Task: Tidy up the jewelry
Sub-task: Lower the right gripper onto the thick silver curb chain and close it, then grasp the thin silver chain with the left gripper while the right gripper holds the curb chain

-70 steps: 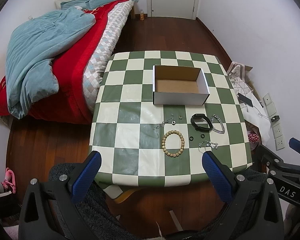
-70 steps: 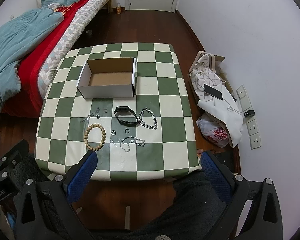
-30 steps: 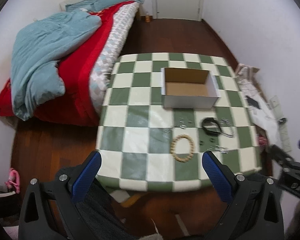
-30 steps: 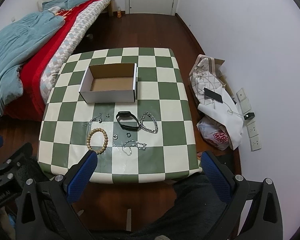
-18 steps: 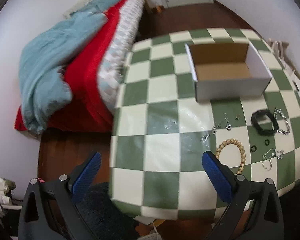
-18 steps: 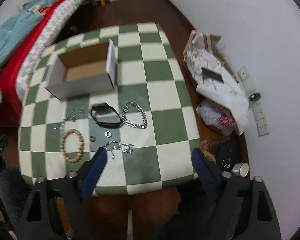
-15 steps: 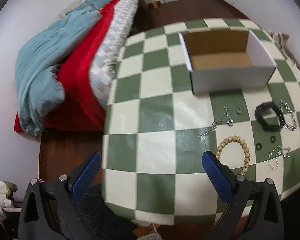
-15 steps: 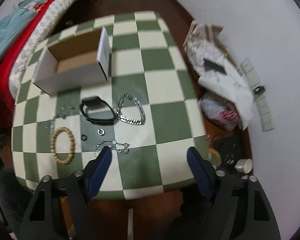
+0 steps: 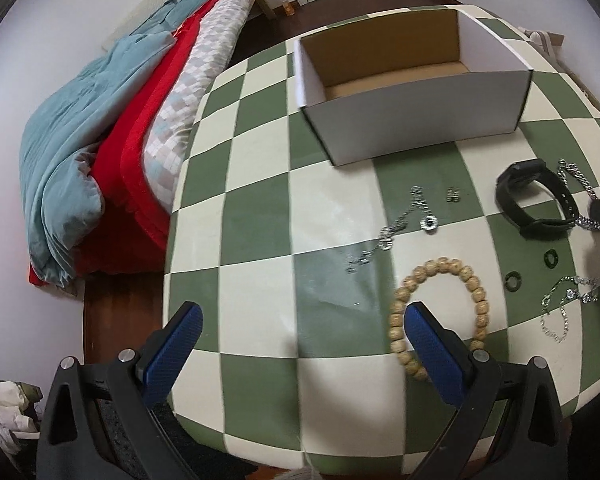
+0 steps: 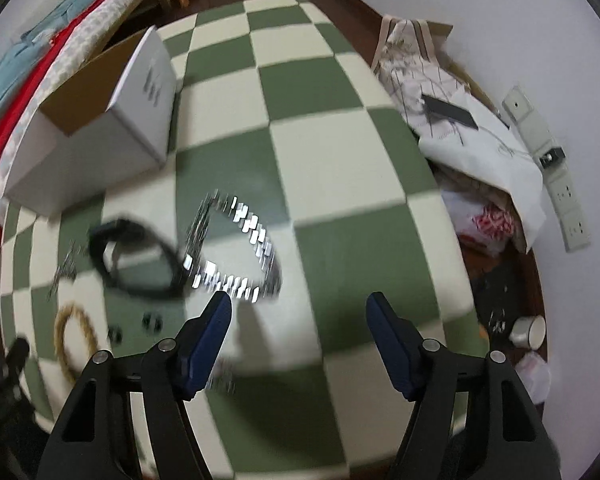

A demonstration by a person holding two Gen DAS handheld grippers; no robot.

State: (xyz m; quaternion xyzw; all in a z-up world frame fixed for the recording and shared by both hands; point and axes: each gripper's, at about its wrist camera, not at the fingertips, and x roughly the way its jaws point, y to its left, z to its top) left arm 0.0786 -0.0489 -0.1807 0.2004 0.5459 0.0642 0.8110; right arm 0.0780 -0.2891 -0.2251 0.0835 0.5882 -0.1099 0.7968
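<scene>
Both the left hand-held gripper [image 9: 300, 320] and the right hand-held gripper [image 10: 299, 312] gape apart, holding nothing. On the checked bench [image 9: 260, 216] lie one bead bracelet [image 9: 440, 312] at 3 o'clock, two dark rings [image 9: 513, 281], one black band [image 9: 534, 204], one steel chain [image 10: 236, 252]. One open box [image 9: 416, 84] stands at 1 o'clock; its label is blurred.

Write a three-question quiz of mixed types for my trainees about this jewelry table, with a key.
1. True or false: the cardboard box already holds jewelry.
2. Which item lies closest to the left tool? A) black band B) wooden bead bracelet C) silver link bracelet
3. Fill in: the right tool is open above the checkered ____.

Key: 1. False, its visible floor is bare. 2. B. 3. tablecloth.
</scene>
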